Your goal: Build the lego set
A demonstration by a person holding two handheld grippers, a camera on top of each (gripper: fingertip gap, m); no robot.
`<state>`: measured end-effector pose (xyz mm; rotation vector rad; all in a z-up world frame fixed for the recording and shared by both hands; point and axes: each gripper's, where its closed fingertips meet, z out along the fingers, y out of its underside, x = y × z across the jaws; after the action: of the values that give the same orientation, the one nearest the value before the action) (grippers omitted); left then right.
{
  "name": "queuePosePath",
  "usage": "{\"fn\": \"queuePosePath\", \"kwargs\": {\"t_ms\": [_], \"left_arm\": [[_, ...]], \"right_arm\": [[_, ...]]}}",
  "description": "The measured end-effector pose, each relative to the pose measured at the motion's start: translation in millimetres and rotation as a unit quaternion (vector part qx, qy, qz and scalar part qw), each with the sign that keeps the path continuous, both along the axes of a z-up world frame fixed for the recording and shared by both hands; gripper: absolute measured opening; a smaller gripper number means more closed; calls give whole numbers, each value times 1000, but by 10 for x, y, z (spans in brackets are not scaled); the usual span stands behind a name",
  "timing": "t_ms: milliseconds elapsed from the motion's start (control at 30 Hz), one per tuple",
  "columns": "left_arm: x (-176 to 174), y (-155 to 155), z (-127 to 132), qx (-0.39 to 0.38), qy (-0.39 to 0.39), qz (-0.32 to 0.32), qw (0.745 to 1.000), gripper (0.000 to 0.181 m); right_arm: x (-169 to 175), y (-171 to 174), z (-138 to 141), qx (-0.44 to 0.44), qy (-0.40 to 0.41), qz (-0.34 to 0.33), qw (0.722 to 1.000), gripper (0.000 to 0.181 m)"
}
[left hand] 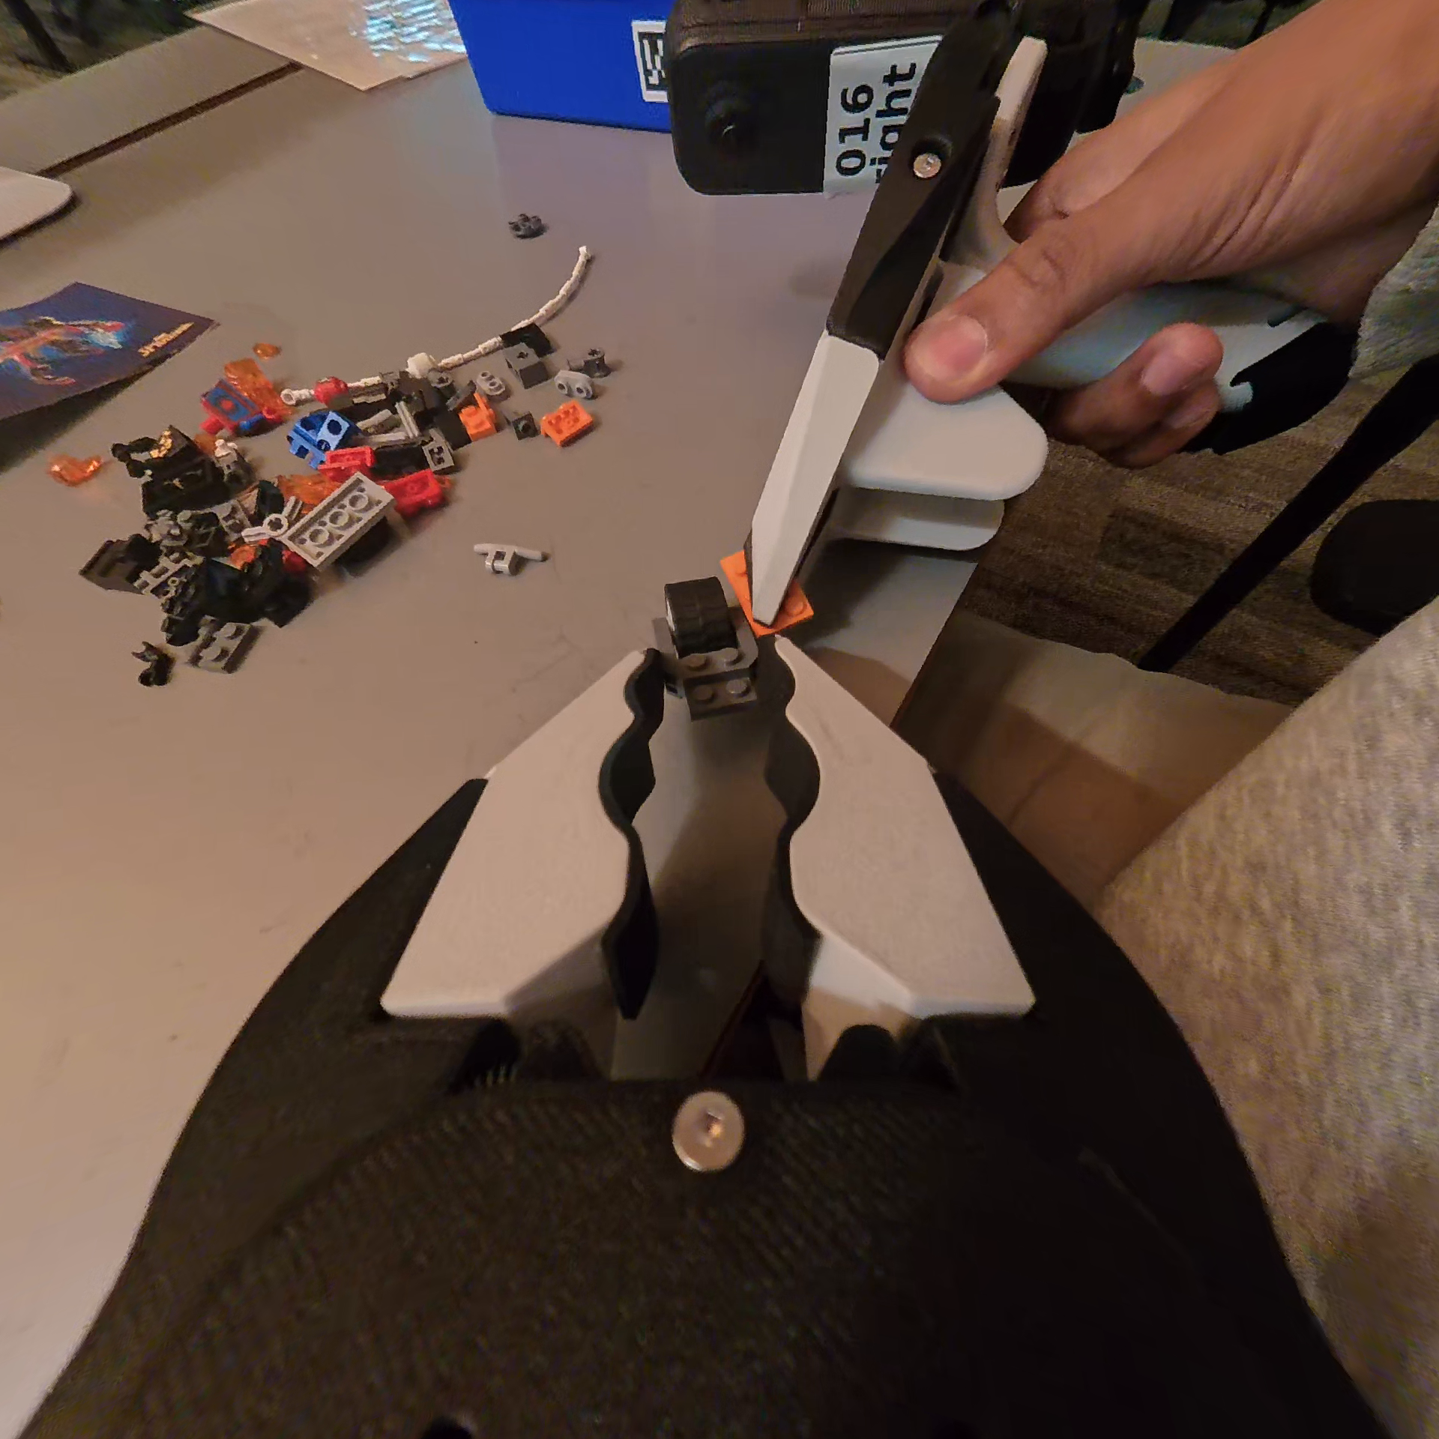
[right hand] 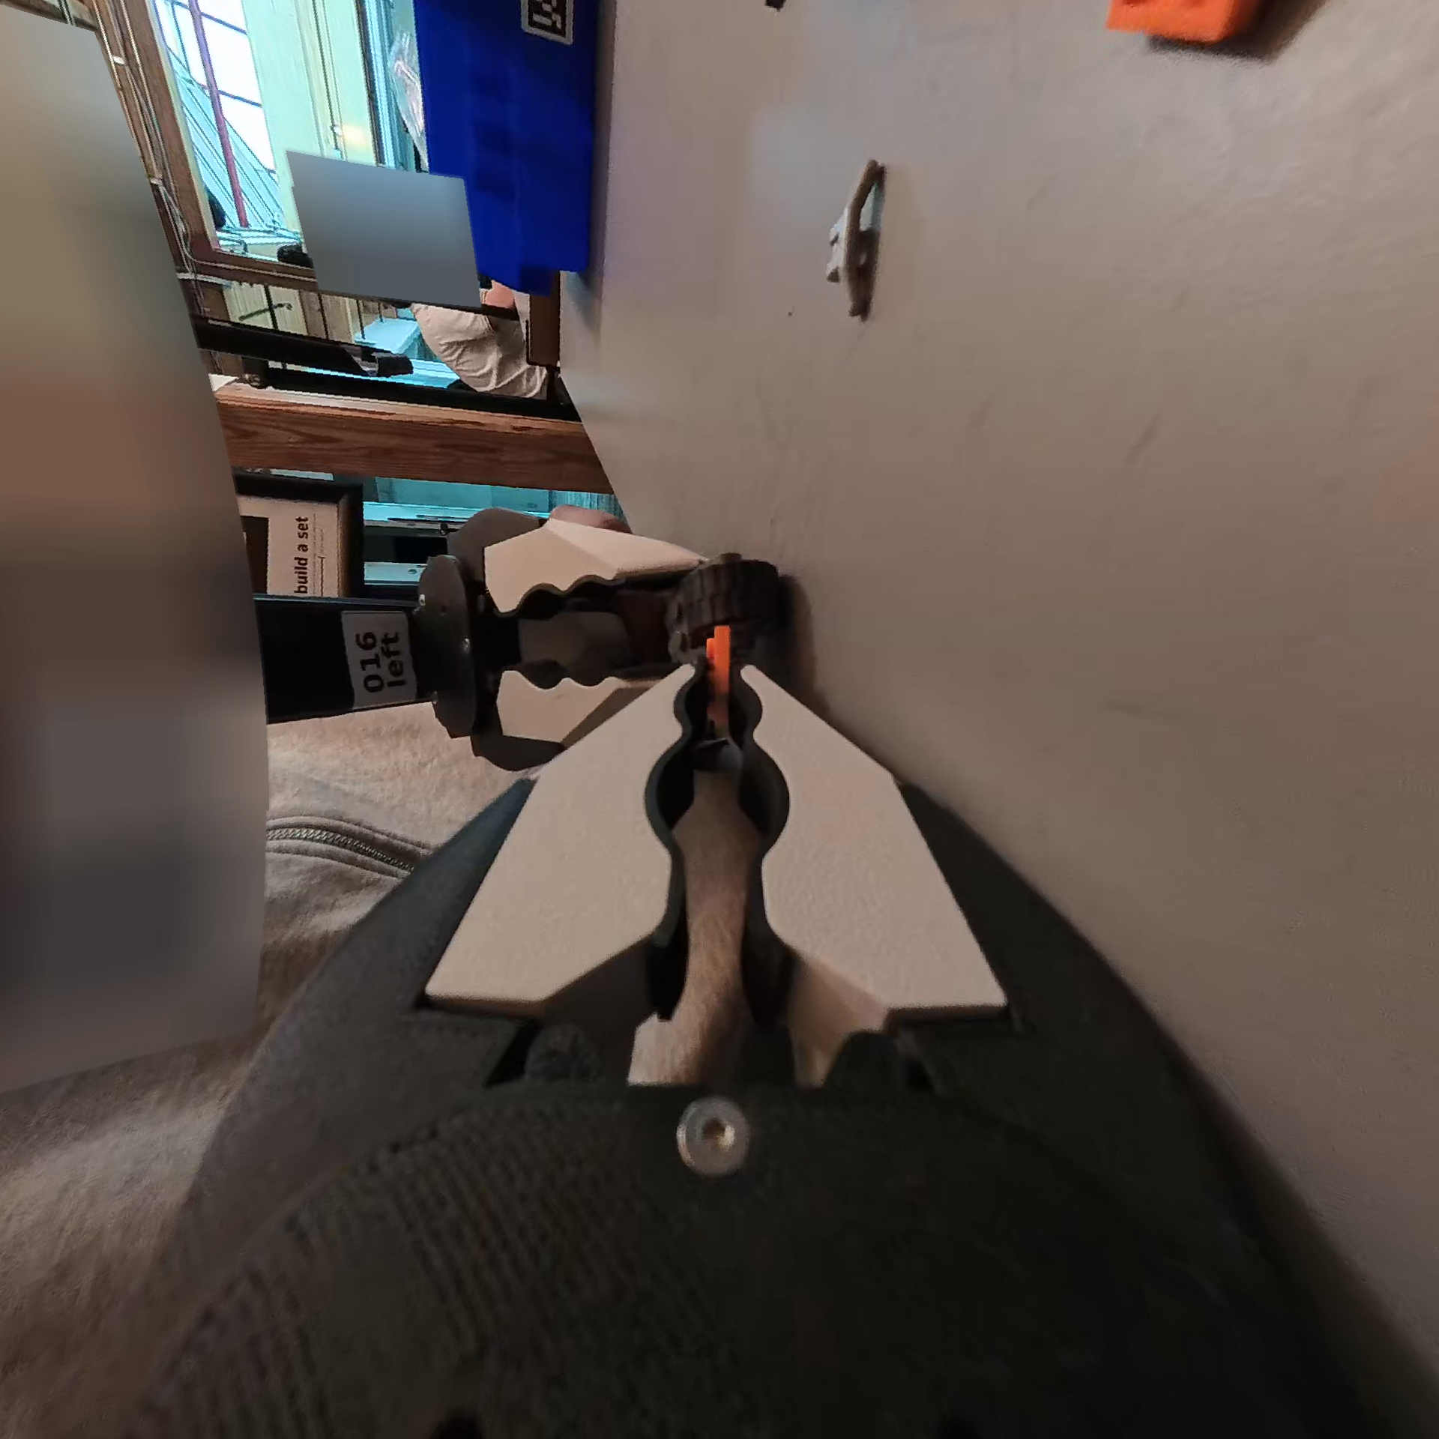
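Small dark grey brick assembly [left hand: 712,662] with a black ribbed tyre [left hand: 698,611] on top, gripped between the tips of the left tongs [left hand: 710,662], at the near edge of the grey surface [left hand: 389,779]. Clenched on that assembly, left jaws pressing its two sides. Thin orange plate [left hand: 794,606] pinched edge-on in the right tongs [left hand: 767,603], jaws nearly together with only the plate between them. Orange plate just beside the tyre, apparently touching the assembly's upper right corner. Seen from the right wrist view: orange plate [right hand: 720,662] upright between the right tongs [right hand: 716,677], black tyre [right hand: 720,596] directly beyond it, left tongs [right hand: 685,615] reaching in from the left. Hand [left hand: 1215,257] wrapped round the white handle of the right tool, thumb on its side.

Farther out on the surface, to the left: loose pile of small bricks [left hand: 296,483] in black, grey, red, blue and orange. Single light grey clip piece [left hand: 506,557] lying alone between pile and tongs. White bendy chain piece [left hand: 529,319] curving away behind the pile. Printed booklet [left hand: 78,343] at the far left edge. Blue bin [left hand: 561,54] at the back of the surface.
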<state>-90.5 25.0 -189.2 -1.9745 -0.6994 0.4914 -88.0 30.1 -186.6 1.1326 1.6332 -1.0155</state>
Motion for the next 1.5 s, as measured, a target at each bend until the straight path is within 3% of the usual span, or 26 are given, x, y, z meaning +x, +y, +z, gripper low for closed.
{"fn": "queuePosePath", "kwargs": {"t_ms": [533, 967, 1033, 1300, 1500], "left_arm": [[20, 6, 3, -2, 16, 3, 1000, 26], [-3, -35, 62, 20, 43, 21, 999, 27], [-59, -172, 103, 58, 19, 39, 997, 26], [-62, -166, 69, 51, 3, 36, 998, 26], [-49, -156, 44, 33, 8, 31, 999, 27]], "right_arm": [[33, 16, -37, 40, -68, 30, 996, 3], [13, 75, -96, 62, -37, 25, 997, 3], [-77, 170, -89, 54, -47, -5, 997, 3], [-193, 147, -30, 25, -41, -45, 998, 3], [-43, -125, 129, -33, -78, -15, 996, 3]]}}
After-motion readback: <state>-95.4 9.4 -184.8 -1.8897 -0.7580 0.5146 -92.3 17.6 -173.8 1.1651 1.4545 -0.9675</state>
